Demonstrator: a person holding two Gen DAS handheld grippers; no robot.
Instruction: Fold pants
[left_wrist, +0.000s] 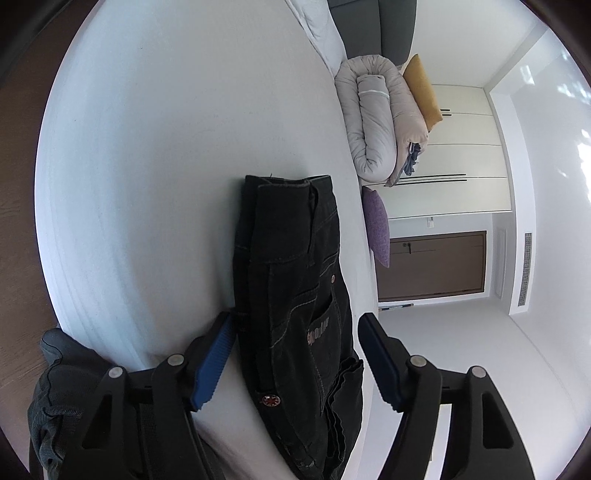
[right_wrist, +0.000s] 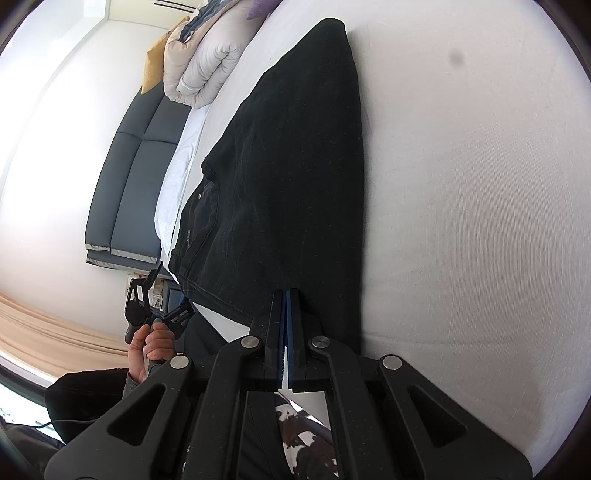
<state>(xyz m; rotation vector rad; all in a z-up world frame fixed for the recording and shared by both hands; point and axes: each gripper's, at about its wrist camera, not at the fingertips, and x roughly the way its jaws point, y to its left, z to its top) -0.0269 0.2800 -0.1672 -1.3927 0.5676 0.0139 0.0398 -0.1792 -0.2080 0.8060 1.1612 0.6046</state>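
White bed (left_wrist: 147, 147) carries black pants (left_wrist: 295, 295); left claw (left_wrist: 295, 354) gapes around the waistband, right claw (right_wrist: 287, 325) closed, apparently pinching fabric.

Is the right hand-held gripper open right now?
No, the right hand-held gripper has its blue pads pressed together at the near edge of the black pants.

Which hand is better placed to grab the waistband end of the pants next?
Left, probably. Its tool stands open with the black pants between its fingers at the waistband end; the right tool is shut at the other end.
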